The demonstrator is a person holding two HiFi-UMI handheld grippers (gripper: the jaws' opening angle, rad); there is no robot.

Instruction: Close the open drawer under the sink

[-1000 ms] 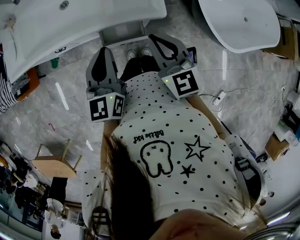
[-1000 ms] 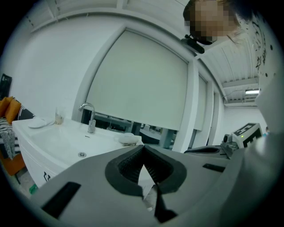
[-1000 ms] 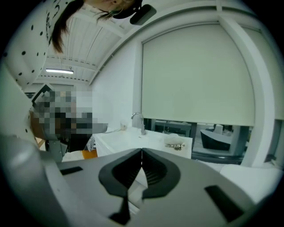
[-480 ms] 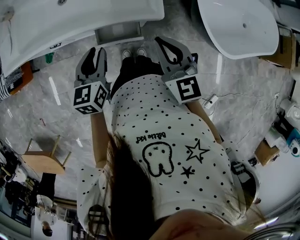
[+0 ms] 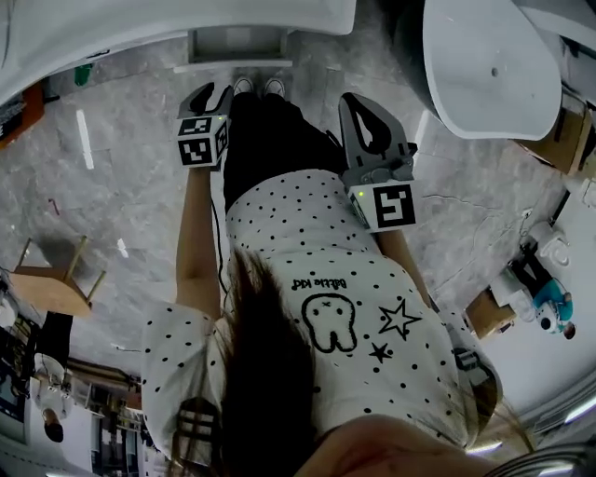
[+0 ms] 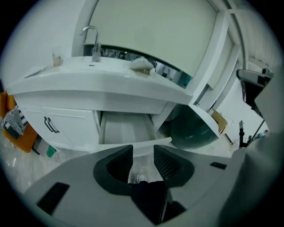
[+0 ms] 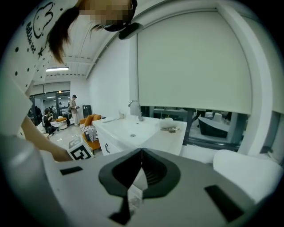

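Observation:
The white drawer (image 5: 237, 45) stands pulled out under the sink counter (image 5: 177, 19) at the top of the head view. In the left gripper view its open box (image 6: 126, 131) lies just beyond the jaws. My left gripper (image 5: 212, 93) hangs low in front of the drawer and points down at it. Its jaws are opening, and nothing is between them (image 6: 143, 153). Held higher and to the right, my right gripper (image 5: 361, 102) is away from the drawer. Its fingertips meet with nothing in them (image 7: 141, 153), and it faces the sink counter (image 7: 133, 128).
The person's shoes (image 5: 256, 86) stand right in front of the drawer. A white bathtub (image 5: 494, 65) is at the upper right and a wooden stool (image 5: 51, 279) at the left. Left of the drawer is a cabinet door with a handle (image 6: 51, 125). A dark round tub (image 6: 193, 128) is on its right.
My left gripper has dropped from chest height toward the drawer, tilted downward, and its jaws have spread apart. The right gripper has shifted slightly right and down in the head view.

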